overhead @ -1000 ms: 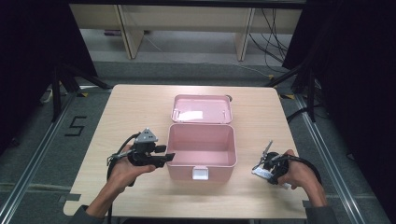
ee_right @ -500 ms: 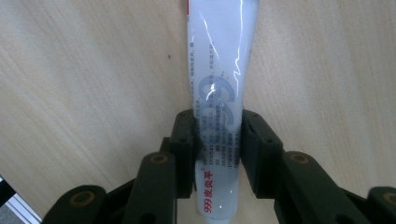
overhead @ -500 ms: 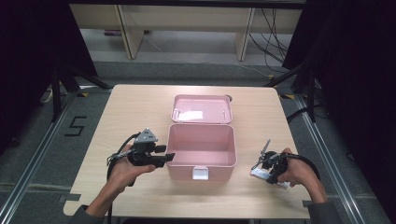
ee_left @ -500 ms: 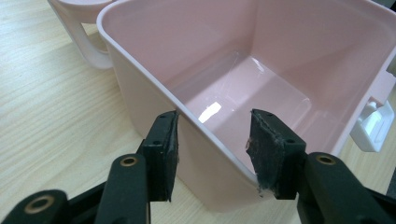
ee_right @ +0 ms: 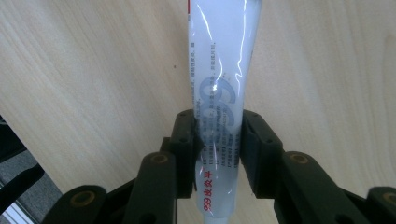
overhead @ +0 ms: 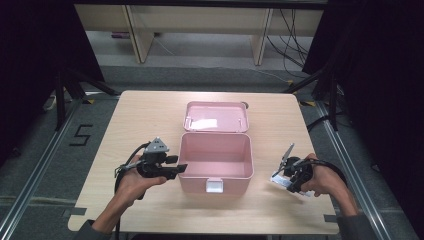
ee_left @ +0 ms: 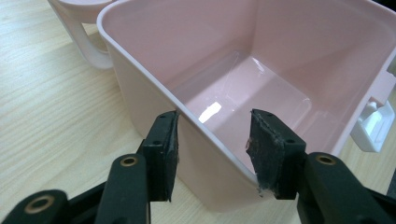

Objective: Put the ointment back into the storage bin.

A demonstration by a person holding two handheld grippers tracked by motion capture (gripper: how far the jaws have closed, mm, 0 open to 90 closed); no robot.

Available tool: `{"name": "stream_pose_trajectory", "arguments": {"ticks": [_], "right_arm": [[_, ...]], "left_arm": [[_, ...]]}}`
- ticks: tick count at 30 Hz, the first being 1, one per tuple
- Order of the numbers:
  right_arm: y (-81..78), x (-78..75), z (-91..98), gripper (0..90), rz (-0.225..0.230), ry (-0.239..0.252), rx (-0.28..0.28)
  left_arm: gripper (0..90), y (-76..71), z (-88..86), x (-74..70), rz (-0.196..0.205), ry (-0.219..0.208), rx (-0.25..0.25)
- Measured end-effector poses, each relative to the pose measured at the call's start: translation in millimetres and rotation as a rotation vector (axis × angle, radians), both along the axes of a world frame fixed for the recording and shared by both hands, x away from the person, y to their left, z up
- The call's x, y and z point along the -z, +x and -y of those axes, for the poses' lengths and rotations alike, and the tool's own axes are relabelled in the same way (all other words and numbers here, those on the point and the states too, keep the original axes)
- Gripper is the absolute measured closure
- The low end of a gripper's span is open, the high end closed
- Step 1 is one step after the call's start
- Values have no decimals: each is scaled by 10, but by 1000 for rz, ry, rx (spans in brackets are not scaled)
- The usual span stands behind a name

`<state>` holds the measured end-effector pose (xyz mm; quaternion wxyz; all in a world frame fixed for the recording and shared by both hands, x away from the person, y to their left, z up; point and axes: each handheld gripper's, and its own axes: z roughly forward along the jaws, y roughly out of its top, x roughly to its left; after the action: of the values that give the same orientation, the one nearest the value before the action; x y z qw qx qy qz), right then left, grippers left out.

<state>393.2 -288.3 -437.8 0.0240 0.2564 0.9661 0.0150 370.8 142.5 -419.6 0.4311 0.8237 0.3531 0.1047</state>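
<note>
One pink box (overhead: 215, 161), lid open, mid-worktop (overhead: 135, 120). One white tube (ee_right: 215, 93), near right, clamped in right gripper (overhead: 287, 175) fingers. Left gripper (ee_left: 212, 140) fingers open, straddling the box's left wall.

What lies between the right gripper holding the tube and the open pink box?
Nothing: in the high view, bare light wooden table separates the right gripper, shut on a white ointment tube, from the open pink plastic box.
</note>
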Motion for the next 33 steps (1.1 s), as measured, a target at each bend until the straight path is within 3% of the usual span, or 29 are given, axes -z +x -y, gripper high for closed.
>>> {"name": "stream_pose_trajectory", "arguments": {"ticks": [4, 5, 6, 9, 13, 16, 17, 20, 23, 25, 33], "right_arm": [[23, -112, 2, 689, 21, 16, -25], [23, -147, -2, 689, 21, 17, -19], [6, -190, -10, 689, 33, 6, 23], [24, -286, -28, 690, 52, 19, -15], [20, -421, -53, 690, 79, 48, -21], [13, -521, -78, 690, 74, 62, -15], [20, -560, -81, 690, 74, 67, -36], [-3, -711, -115, 691, 96, 74, -16], [-19, -817, -154, 691, 144, 112, -50], [-33, -892, -178, 691, 152, 112, -43], [-33, -1173, -299, 692, 193, 151, -106]], "left_arm": [[524, 4, -1, 1, -2, -4, 2], [524, 2, 0, 1, -1, -3, 1], [524, 1, 0, -2, -2, 1, 0], [524, 3, 0, 1, -1, -3, 2], [524, 0, 0, -2, -1, 1, -1], [524, -1, 0, -3, -1, 2, -1], [524, 2, 1, 1, 0, -3, 0], [524, -1, 2, -2, -1, 2, -2], [524, 1, 1, -2, -1, 2, -1], [524, -1, 3, -2, 0, 2, -3], [525, -6, 11, -3, 1, 3, -6]]}}
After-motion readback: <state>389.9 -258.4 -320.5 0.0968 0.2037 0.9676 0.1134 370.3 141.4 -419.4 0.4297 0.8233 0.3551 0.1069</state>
